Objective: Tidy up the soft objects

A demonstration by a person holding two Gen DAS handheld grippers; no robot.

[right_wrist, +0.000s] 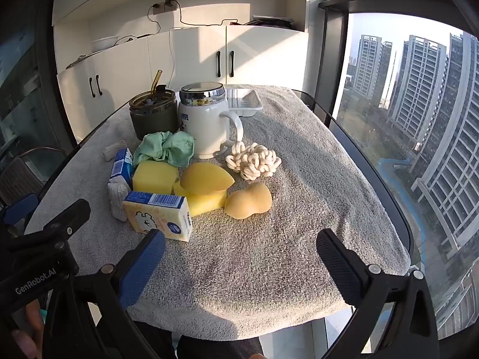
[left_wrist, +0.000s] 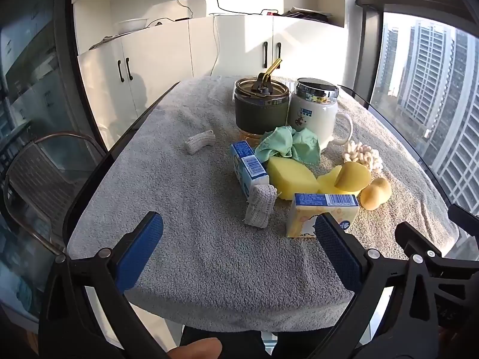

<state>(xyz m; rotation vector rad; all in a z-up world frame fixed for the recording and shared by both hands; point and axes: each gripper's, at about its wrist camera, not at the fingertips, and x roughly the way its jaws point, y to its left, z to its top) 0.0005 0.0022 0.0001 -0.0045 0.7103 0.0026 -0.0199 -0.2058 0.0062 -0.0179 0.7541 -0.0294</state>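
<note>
Soft things lie clustered on the grey towel (left_wrist: pixel 185 239): a green cloth (left_wrist: pixel 287 146) (right_wrist: pixel 164 149), two yellow sponges (left_wrist: pixel 290 179) (right_wrist: pixel 154 176), a teardrop puff (right_wrist: pixel 206 178), a gourd-shaped puff (right_wrist: pixel 248 200) (left_wrist: pixel 375 193), a cream knotted rope (right_wrist: pixel 254 161) (left_wrist: pixel 363 155), a blue tissue pack (left_wrist: pixel 248 167), a yellow tissue pack (right_wrist: pixel 158 218) (left_wrist: pixel 320 218), and two grey knit pieces (left_wrist: pixel 260 206) (left_wrist: pixel 199 142). My left gripper (left_wrist: pixel 239 236) is open and empty above the near towel. My right gripper (right_wrist: pixel 239 248) is open and empty, in front of the cluster.
A dark green tumbler with a straw (left_wrist: pixel 262 104) (right_wrist: pixel 154 113) and a white lidded mug (left_wrist: pixel 314 116) (right_wrist: pixel 206 119) stand behind the cluster. A white tray (right_wrist: pixel 244 101) sits at the far edge. A chair (left_wrist: pixel 42 173) stands left of the table.
</note>
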